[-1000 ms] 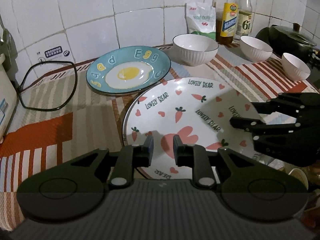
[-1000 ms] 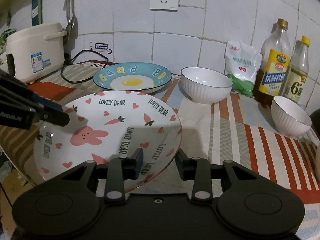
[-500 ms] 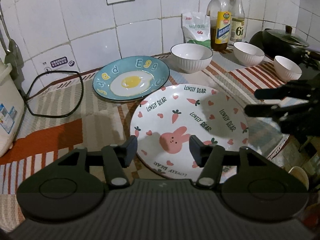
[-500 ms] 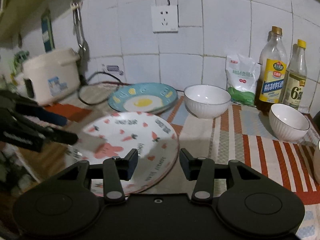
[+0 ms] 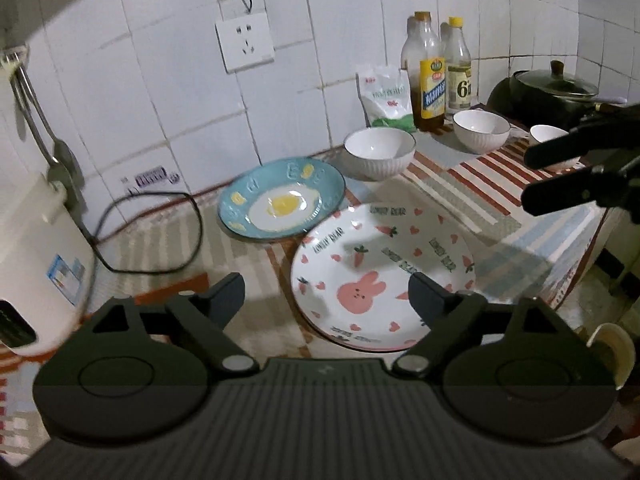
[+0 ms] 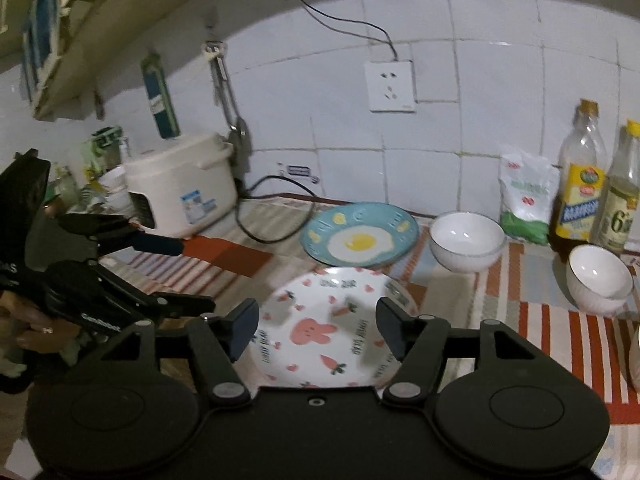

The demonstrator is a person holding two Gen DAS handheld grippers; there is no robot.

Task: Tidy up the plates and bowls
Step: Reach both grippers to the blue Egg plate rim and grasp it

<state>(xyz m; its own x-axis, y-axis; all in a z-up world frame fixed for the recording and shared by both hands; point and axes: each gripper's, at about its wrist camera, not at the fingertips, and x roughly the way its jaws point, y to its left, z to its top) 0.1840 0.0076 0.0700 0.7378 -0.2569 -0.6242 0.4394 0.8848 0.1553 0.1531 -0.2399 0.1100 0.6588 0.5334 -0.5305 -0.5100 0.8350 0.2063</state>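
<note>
A white plate with a pink rabbit [image 5: 380,276] [image 6: 324,332] lies flat on the striped cloth, just in front of a blue fried-egg plate [image 5: 280,200] [image 6: 360,236]. Three white bowls [image 5: 378,152] [image 5: 480,130] [image 5: 548,136] stand behind, to the right. My left gripper [image 5: 326,292] [image 6: 180,276] hovers above the rabbit plate's near-left side. Its jaws are opening wide and hold nothing. My right gripper [image 6: 318,320] [image 5: 528,178] hangs over the plate's right side, its jaws also opening and clear of the rim.
A white rice cooker [image 6: 180,192] with a black cable [image 5: 160,232] stands at the left. Two bottles [image 5: 432,76] and a white bag [image 5: 386,96] line the tiled wall. A black lidded pot [image 5: 548,96] sits at the far right. The counter's edge drops off near the rabbit plate.
Both grippers let go of the rabbit plate's rim, opened wide and rose back from it. The plate now rests flat on the cloth.
</note>
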